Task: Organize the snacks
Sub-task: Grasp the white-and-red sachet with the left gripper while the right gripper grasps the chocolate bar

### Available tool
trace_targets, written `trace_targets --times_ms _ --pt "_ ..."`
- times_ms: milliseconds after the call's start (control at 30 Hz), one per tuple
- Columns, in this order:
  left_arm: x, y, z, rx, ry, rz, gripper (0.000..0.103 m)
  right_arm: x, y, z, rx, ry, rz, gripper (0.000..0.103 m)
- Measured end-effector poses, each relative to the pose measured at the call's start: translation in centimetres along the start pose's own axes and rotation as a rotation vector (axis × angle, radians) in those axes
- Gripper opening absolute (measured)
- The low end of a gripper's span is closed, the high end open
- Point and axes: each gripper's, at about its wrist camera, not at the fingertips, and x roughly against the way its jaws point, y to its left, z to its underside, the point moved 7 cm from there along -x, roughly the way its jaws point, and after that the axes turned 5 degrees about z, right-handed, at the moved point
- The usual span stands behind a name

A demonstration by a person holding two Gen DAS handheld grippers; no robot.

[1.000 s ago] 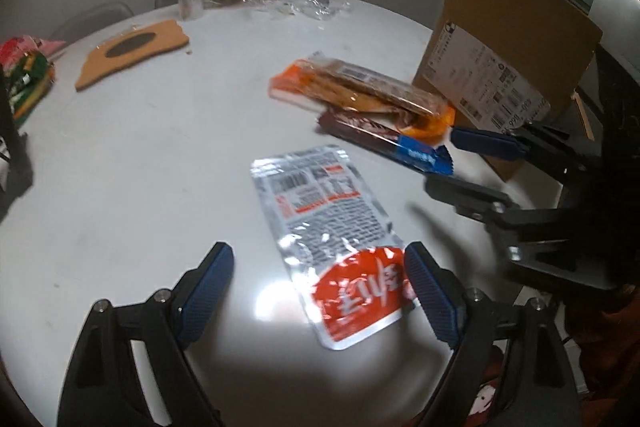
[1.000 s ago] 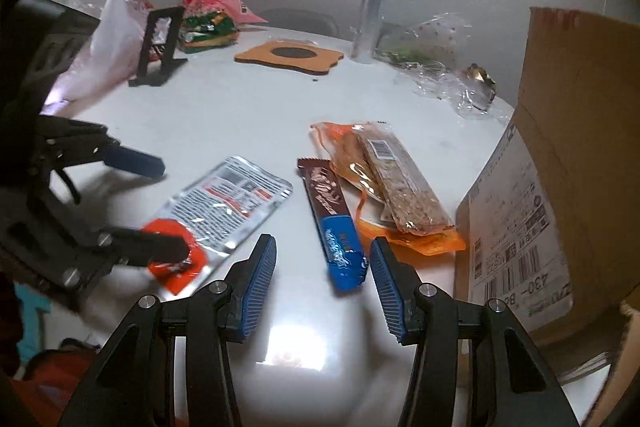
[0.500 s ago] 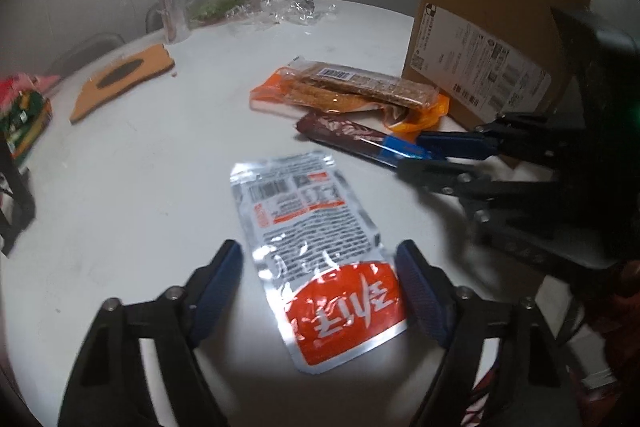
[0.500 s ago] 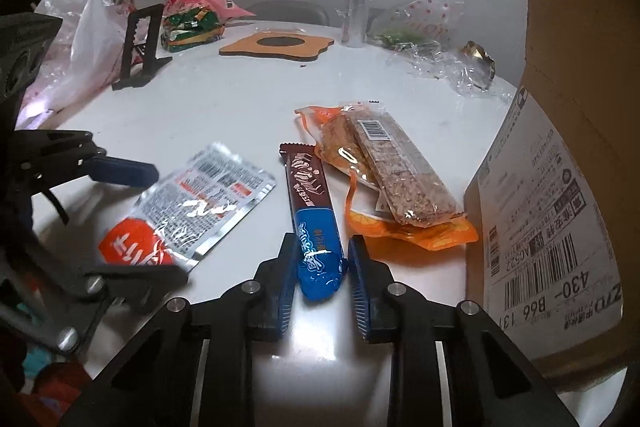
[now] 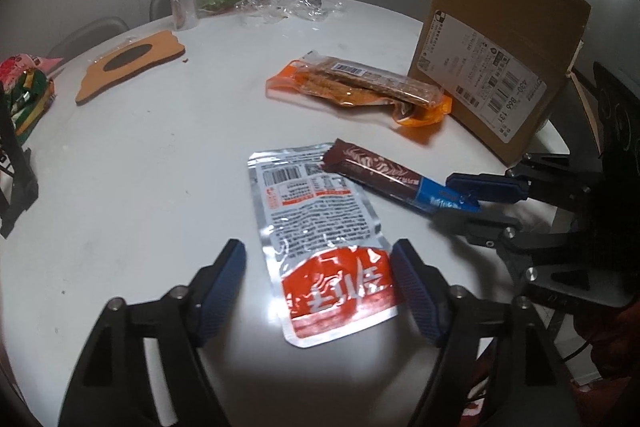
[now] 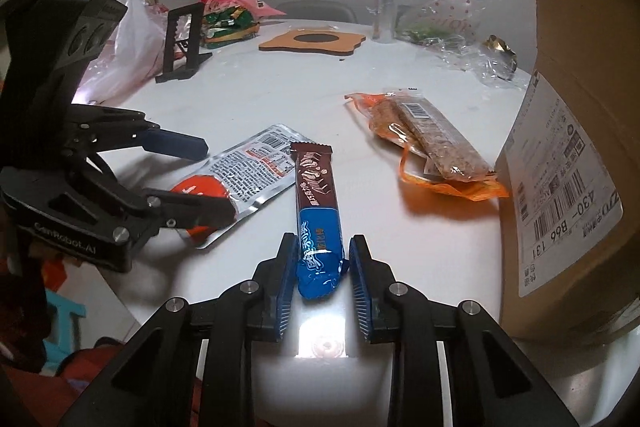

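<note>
R gripper (image 6: 322, 273) is clamped on the blue near end of the choc bar (image 6: 318, 203); bar's far brown end lies over the corner of the silver pouch (image 6: 248, 167). In the last sec the R jaws were closing, w/ the bar between them. L gripper (image 5: 320, 279) straddles the pouch's red near end, jaws apart, pads not touching it; jaws closed then re-opened a bit just now, pouch between them. Both snacks sit near-centre on the white table (image 5: 140, 147), cardboard box (image 5: 492, 67) to the right.

Risks (judgement):
- R grip is only on the bar's tail end, so it could droop, swing or slip out when lifted.
- Bar overlaps the pouch, so dragging it may shove the pouch out from between the L pads.
- Pouch is flat and slick; L pads closing from the sides could buckle it or skate off w/o a pick.
- The two grippers are close together, so they could clash if both move at once.

Counts: 1 choc bar, 1 silver pouch, 1 orange pack (image 6: 424, 147) w/ a clear-wrapped cereal bar on top, 1 box, 2 grippers.
</note>
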Motion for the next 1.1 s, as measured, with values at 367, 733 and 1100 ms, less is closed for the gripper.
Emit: trace_targets --times_ms 367,733,1100 --pt "-1.1 -0.8 -0.8 -0.02 -0.022 -0.043 0.077 -1.5 -0.2 -1.4 -0.003 -0.023 -0.048 0.026" --pt "-1.2 -0.7 -1.0 -0.048 -0.044 -0.08 0.066 -1.1 -1.5 -1.3 -0.021 -0.047 0.021 0.014" --pt "-0.5 -0.3 -1.5 -0.009 -0.074 -0.056 0.065 -0.2 -2.2 -1.3 -0.037 -0.065 0.025 0.014"
